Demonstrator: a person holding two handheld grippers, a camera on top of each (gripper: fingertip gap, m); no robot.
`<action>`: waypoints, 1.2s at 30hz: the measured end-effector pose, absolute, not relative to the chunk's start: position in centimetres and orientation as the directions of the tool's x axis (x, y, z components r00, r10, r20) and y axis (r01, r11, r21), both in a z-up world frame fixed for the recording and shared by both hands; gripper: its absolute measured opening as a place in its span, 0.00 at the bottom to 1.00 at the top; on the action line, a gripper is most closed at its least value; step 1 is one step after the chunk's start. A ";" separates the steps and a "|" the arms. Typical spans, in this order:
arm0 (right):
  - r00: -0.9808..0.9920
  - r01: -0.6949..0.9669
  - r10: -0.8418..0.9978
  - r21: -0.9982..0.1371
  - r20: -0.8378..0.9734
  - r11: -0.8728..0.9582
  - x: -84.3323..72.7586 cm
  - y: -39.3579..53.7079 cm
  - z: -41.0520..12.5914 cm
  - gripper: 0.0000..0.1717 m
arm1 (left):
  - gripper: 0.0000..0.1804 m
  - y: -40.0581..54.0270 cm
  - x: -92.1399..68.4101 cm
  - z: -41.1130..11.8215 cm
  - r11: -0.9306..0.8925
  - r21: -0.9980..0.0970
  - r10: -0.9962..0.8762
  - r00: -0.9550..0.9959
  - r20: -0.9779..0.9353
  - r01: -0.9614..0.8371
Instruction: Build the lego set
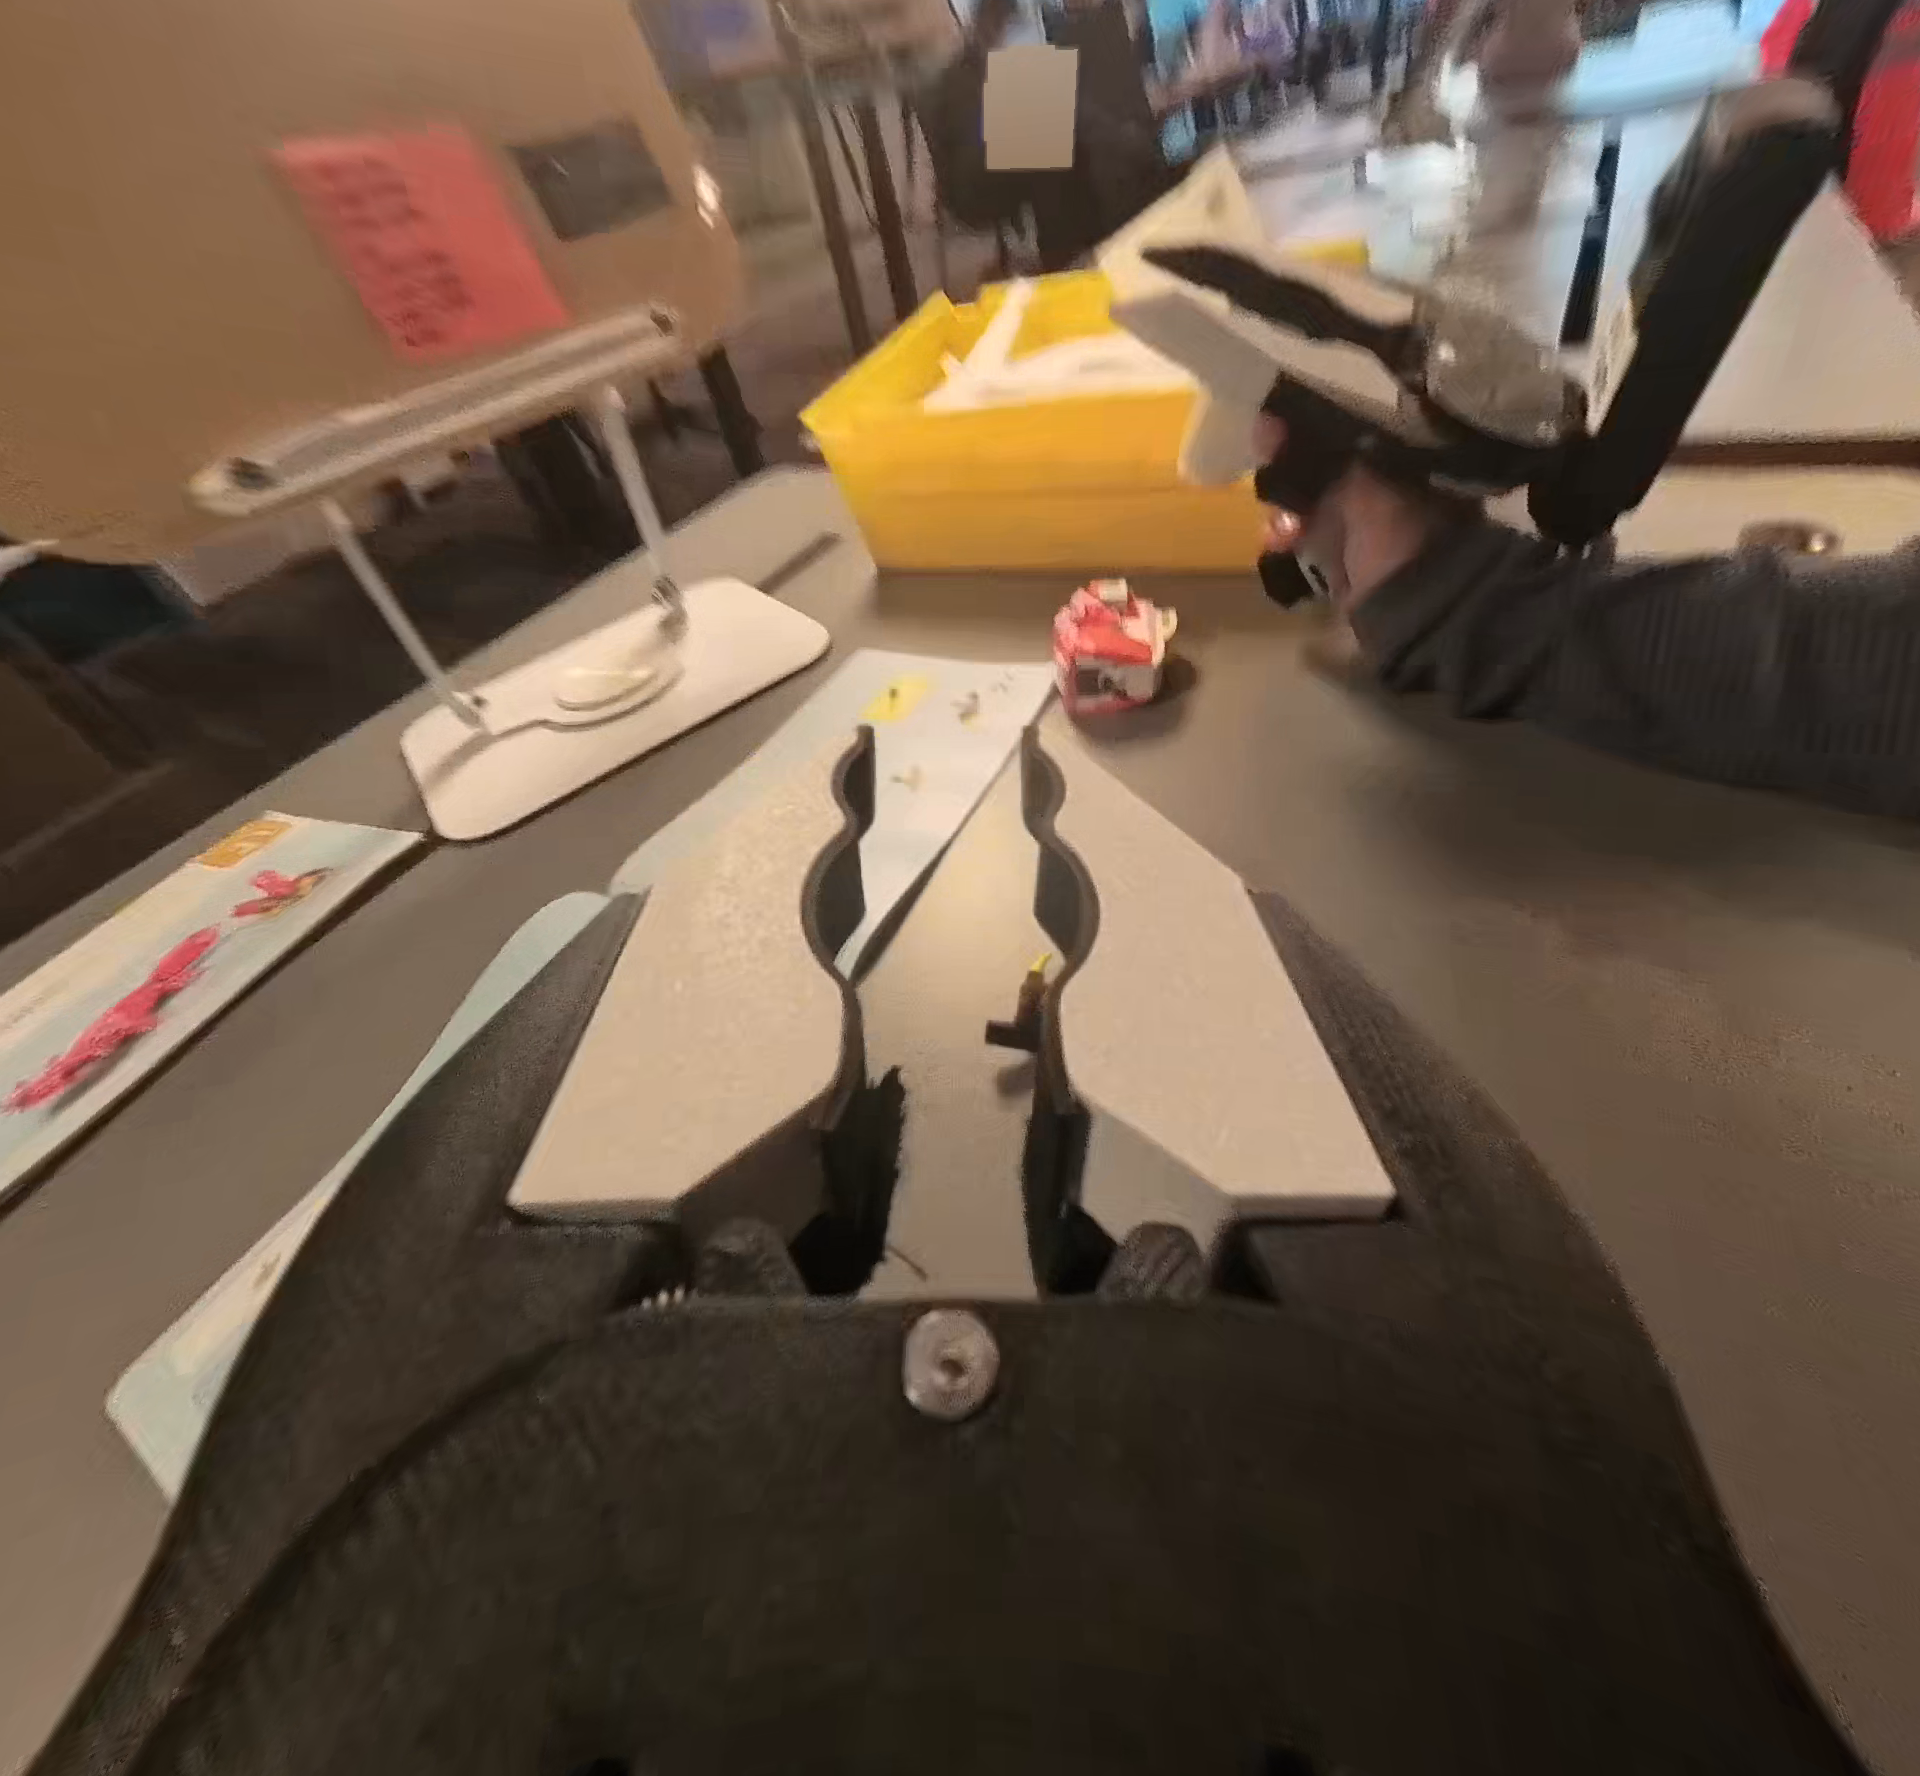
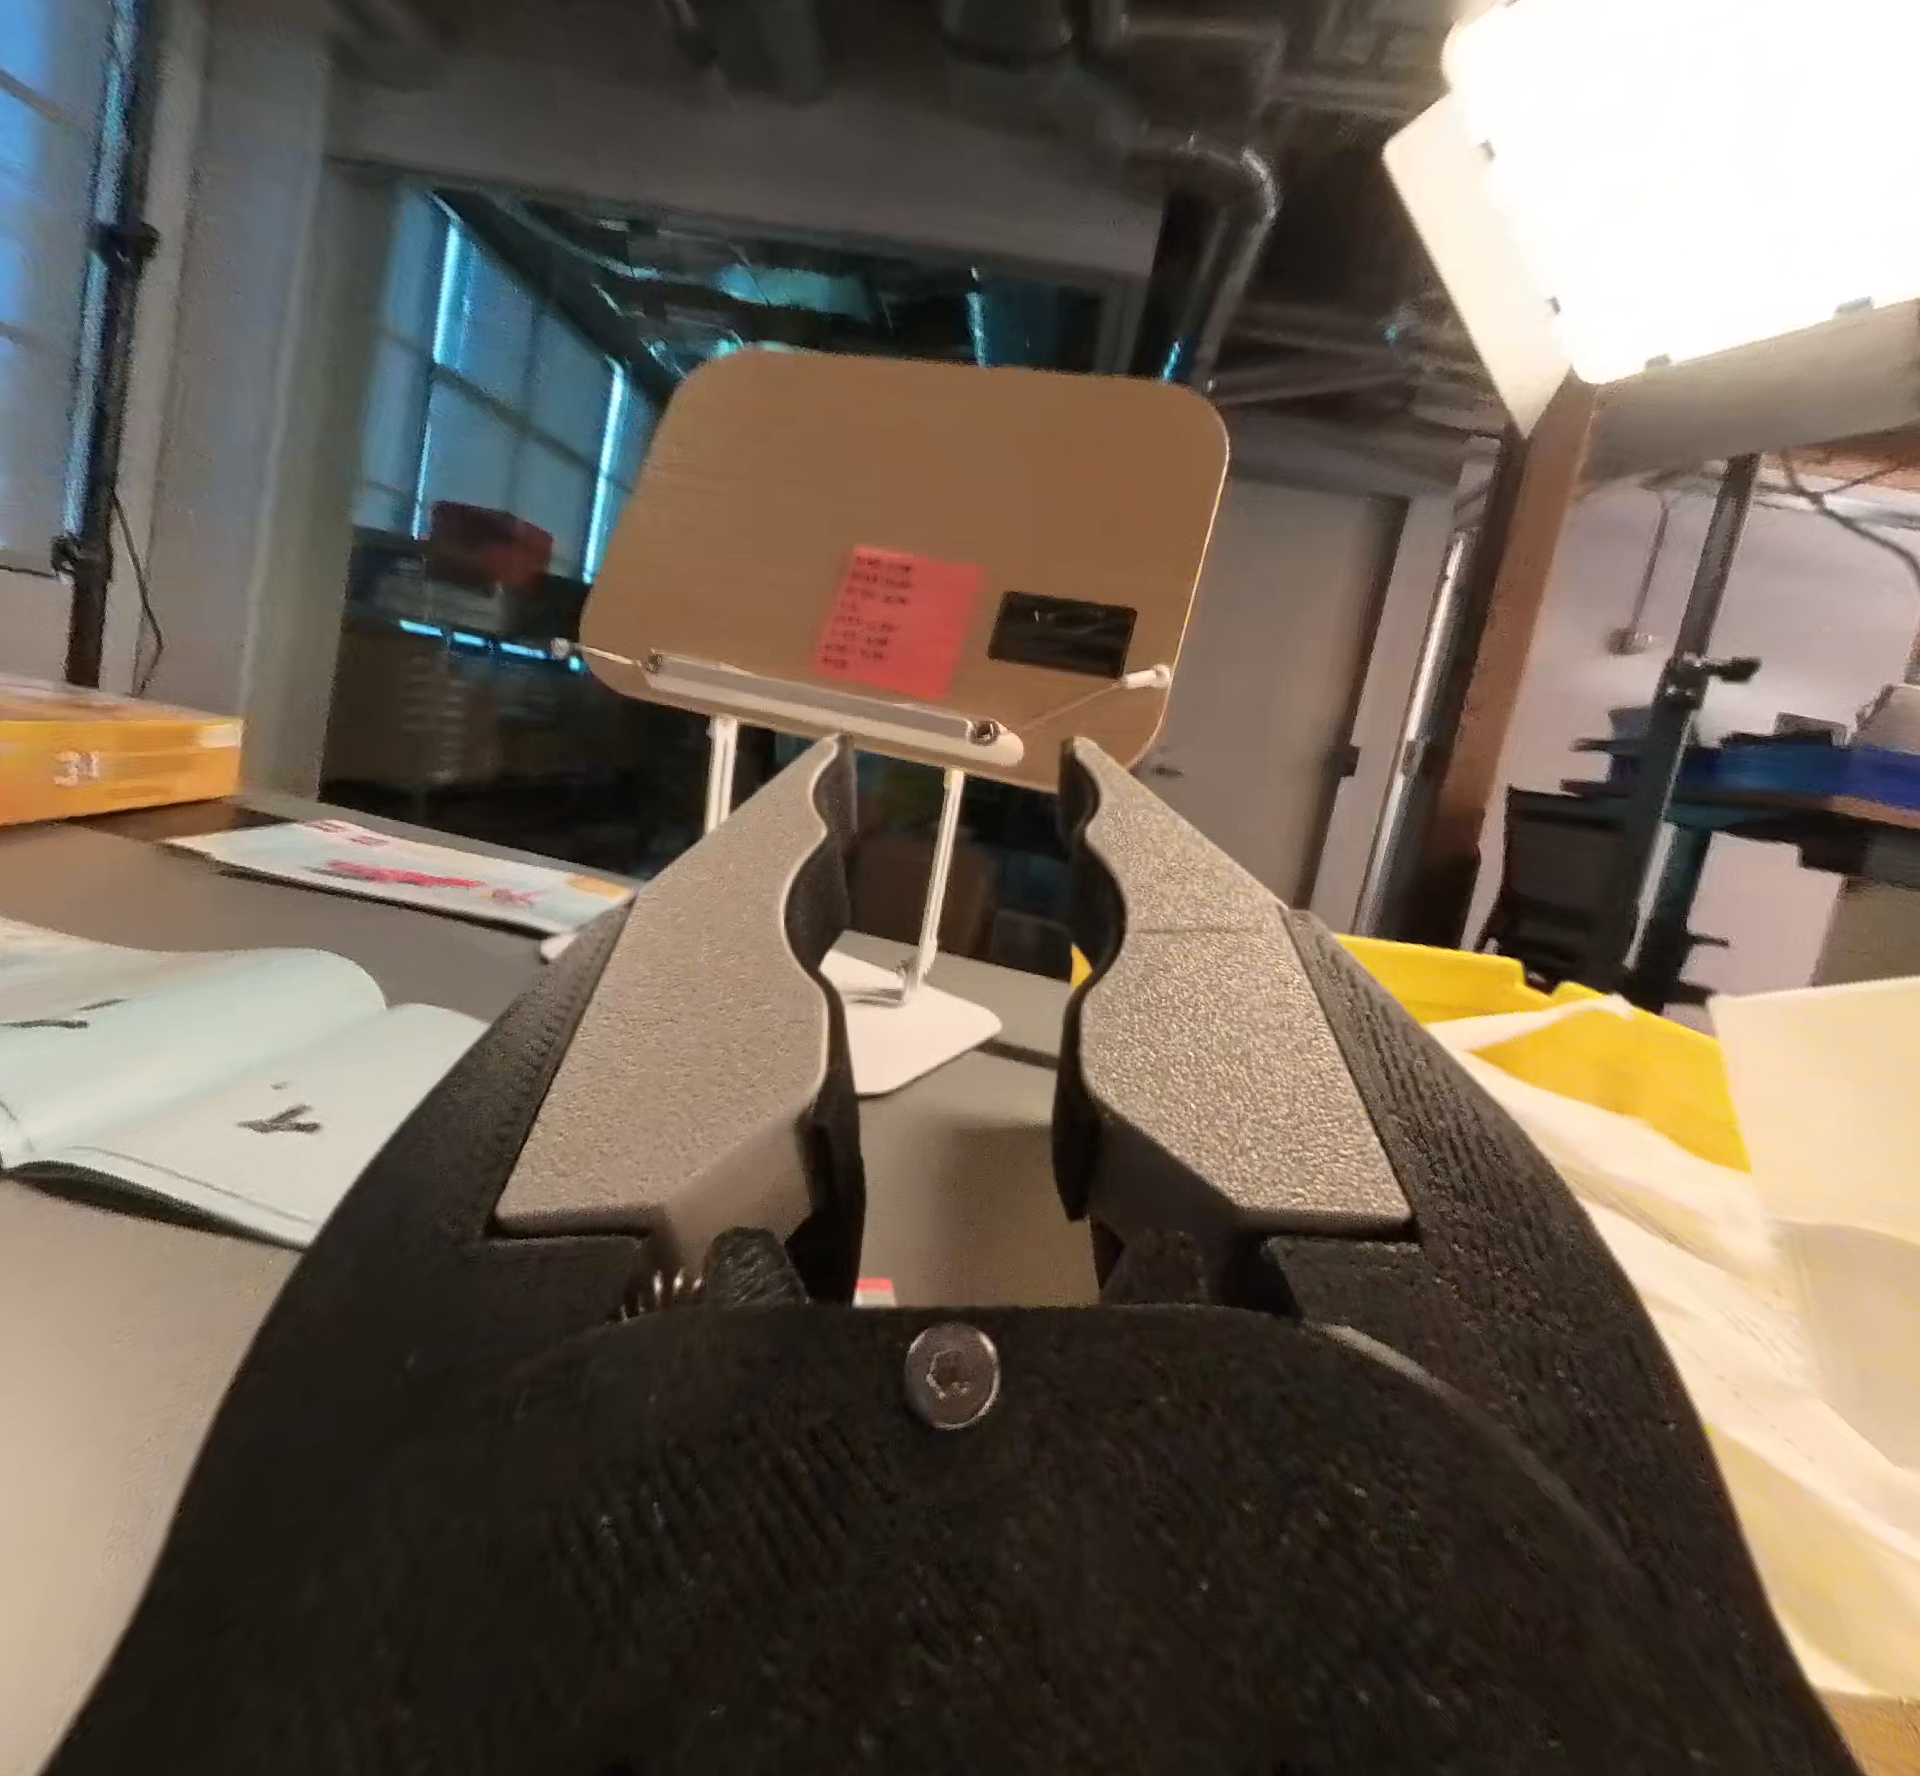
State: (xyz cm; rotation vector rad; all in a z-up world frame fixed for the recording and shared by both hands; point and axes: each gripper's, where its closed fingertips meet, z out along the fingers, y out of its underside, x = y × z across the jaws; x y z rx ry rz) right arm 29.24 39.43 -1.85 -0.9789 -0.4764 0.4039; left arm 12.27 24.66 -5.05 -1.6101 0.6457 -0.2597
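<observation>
Both sets of fingers stand apart, gripping nothing. Left gripper (image 1: 945, 770) hovers low over a booklet (image 1: 935, 739) – a small dark piece (image 1: 1023, 1014) lies between its fingers, easily knocked. Red block model (image 1: 1110, 661) sits ahead-right. Right gripper (image 2: 956, 770) faces a stand (image 2: 904, 563). Grey table (image 1: 1507, 947), cluttered workshop.

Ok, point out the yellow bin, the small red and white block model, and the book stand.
yellow bin (image 1: 1039, 490), left wrist view, front wall.
red and white block model (image 1: 1110, 651), left wrist view, its middle.
book stand (image 2: 790, 521), right wrist view, tan board.
</observation>
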 end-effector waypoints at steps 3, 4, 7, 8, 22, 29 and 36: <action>0.817 -0.053 0.519 -0.865 0.250 0.500 28.7 40.7 -2.4 0.17 | 0.01 26.7 16.4 -7.8 -0.233 -0.879 -0.741 0.661 -0.117 -0.416; 0.811 -0.018 0.509 -0.857 0.289 0.515 28.4 41.2 -2.5 0.15 | 0.02 27.9 17.3 -8.6 -0.294 -0.846 -0.762 0.644 -0.074 -0.445; 0.801 0.027 0.491 -0.841 0.341 0.540 28.2 42.1 -2.6 0.12 | 0.02 32.8 18.5 -10.1 -0.275 -0.783 -0.753 0.631 -0.185 -0.558; 0.800 0.018 0.497 -0.841 0.336 0.540 28.3 42.1 -2.6 0.12 | 0.04 34.4 18.8 -11.0 -0.282 -0.751 -0.747 0.628 -0.219 -0.597; 0.764 -0.028 0.552 -0.838 0.334 0.545 27.6 41.1 -2.5 0.10 | 0.25 40.2 22.1 -17.9 -0.384 -0.668 -0.809 0.581 -0.091 -0.638; 0.758 -0.021 0.556 -0.839 0.342 0.544 27.3 41.1 -2.6 0.10 | 0.18 41.1 21.1 -16.7 -0.385 -0.717 -0.779 0.621 -0.085 -0.581; 0.753 -0.025 0.564 -0.842 0.338 0.538 27.3 41.1 -2.7 0.10 | 0.25 40.9 22.1 -17.9 -0.372 -0.680 -0.794 0.596 -0.120 -0.632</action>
